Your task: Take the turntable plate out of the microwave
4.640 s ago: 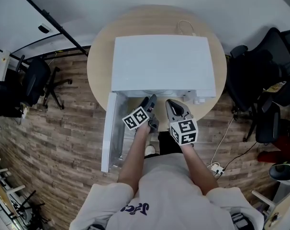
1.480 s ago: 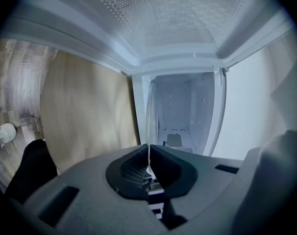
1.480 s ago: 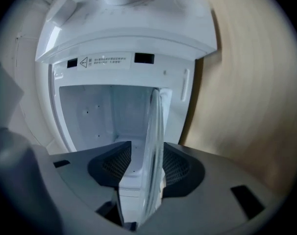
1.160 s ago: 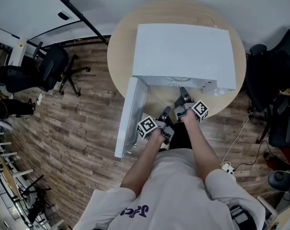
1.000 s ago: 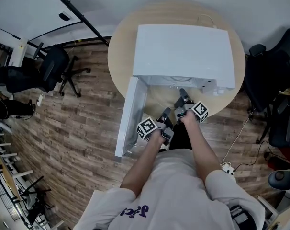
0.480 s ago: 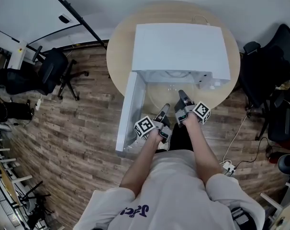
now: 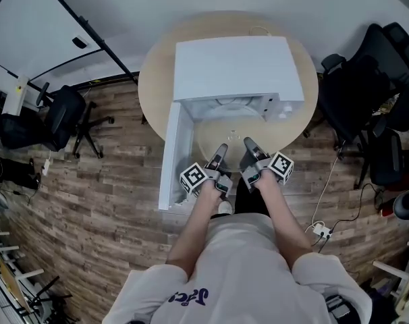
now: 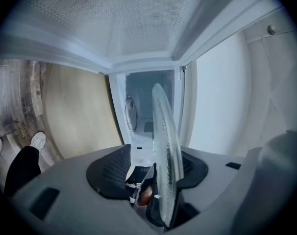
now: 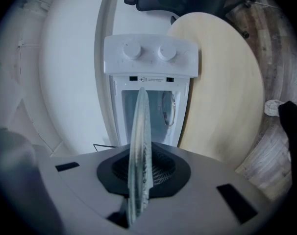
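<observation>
- Holding the turntable plate [image 7: 231,128] flat in front of the microwave [image 7: 238,69], over the near part of the round table [image 7: 154,79]. The near rim is taken at two places, presumably so the glass stays level as it is drawn out.
- Right gripper [image 7: 248,144]: the jaws are nearly closed, with the plate's rim pinched edge-on between the pads. This side is judged to carry the load.
- Left gripper [image 7: 221,151]: the jaws have just been opening and stand wide. The rim lies between them, close to one pad and clearly apart from the other, so no grip is exerted. A release or re-grip is judged likely.
- Door [image 7: 169,155]: it is swung fully out at the left, which leaves the withdrawal path unobstructed.
- Pose: both forearms are extended forward side by side. The grippers are pointed about level at the oven front and rolled so that one jaw lies above and one below the flat plate.
- Task state: the plate is judged out of the cavity, or nearly so, and has not yet been set down.
</observation>
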